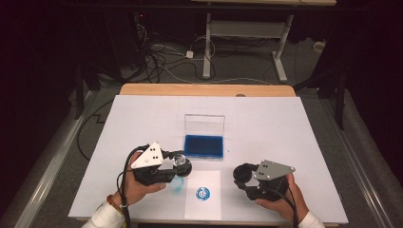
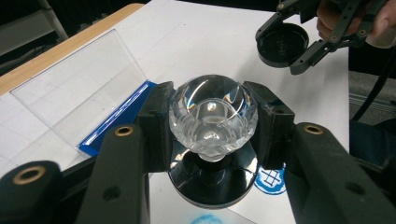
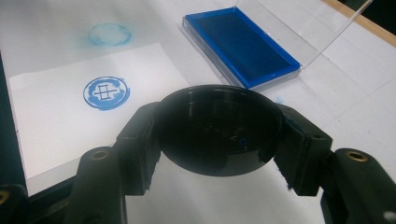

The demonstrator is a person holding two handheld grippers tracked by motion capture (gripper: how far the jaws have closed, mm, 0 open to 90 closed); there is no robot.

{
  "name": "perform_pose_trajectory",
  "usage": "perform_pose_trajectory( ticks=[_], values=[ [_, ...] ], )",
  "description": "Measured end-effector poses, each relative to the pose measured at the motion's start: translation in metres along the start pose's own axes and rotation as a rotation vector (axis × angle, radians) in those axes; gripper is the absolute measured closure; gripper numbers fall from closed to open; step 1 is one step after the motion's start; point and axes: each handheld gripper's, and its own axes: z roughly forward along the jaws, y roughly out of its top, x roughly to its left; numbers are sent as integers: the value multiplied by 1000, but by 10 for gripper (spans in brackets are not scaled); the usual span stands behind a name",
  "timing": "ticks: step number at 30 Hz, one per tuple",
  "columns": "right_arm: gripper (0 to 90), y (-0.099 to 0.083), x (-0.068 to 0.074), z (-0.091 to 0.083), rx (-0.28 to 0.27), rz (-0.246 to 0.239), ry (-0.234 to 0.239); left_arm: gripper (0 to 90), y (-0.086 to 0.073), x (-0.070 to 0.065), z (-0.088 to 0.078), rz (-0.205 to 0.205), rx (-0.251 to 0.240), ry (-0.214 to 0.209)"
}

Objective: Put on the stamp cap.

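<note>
Careful now: left gripper [image 1: 177, 164] clamps the crystal-handled stamp [image 2: 212, 122], right gripper [image 3: 219, 140] pinches its black cap [image 3: 218, 128]; misaligned capping could smear ink.

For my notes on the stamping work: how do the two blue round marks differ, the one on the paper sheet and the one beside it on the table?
The mark on the paper sheet is sharp and dark, with a cross pattern inside its ring. The mark on the table is pale and smeared, with no pattern to see. Both are round and blue.
</note>
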Motion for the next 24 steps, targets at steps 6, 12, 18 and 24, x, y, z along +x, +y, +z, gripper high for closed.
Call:
perform_pose_trajectory(
  ticks=[6,12,18,24],
  values=[
    [386,0,0,1,1,2,3,542,2,3,0,-8,-13,-2],
    [386,-1,1,7,14,3,14,542,9,1,0,-4,-32,-7],
    [386,0,3,11,14,-3,27,542,22,-1,2,12,-64,-26],
    [386,1,5,13,14,1,30,542,25,-2,6,16,-74,-48]
  ],
)
